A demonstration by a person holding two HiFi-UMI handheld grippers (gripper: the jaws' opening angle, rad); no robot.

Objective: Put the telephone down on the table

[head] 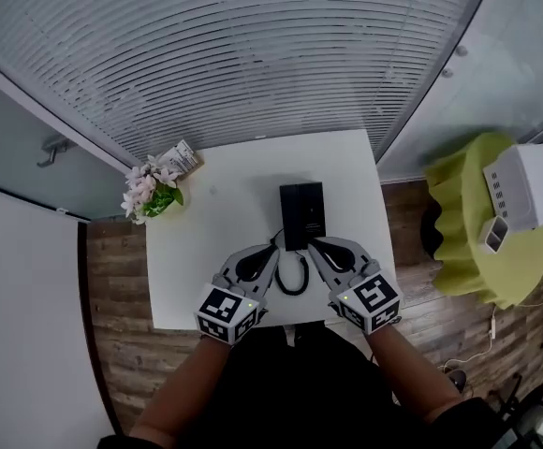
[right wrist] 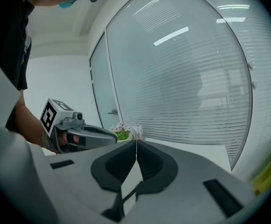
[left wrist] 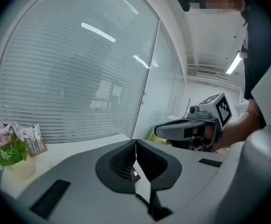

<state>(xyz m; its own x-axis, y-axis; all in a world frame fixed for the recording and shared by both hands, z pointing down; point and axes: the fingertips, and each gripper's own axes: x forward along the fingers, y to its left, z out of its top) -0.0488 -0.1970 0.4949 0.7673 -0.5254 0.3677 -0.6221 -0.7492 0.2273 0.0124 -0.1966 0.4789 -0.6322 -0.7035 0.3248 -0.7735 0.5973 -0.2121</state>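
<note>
Head view showed the black rectangular telephone (head: 302,215) lying flat on the white square counter (head: 225,241), a little right of the counter's middle. Its black coiled cord (head: 293,277) looped off the near edge toward you.

You held your left gripper (head: 275,245) over the near part of the counter, its tip just beside the telephone's near left corner. Your right gripper (head: 315,245) mirrored it, with its tip just beside the near right corner. The cord's loop lay between the two grippers. Whether either tip touched the telephone could not be told from this view.

The left gripper view showed that gripper's jaws pressed together along one seam, with nothing caught between them. The right gripper view showed the same: jaws fully together and empty. Neither gripper had hold of the telephone.

At the far left corner of the counter stood a pot of pale pink flowers with green leaves (head: 150,195). Just beside it stood a small holder of printed white slips (head: 180,157). Both were well apart from the telephone.

To your right, off the counter, a round yellow-green side table (head: 459,241) carried a white slotted box (head: 524,185).
</note>
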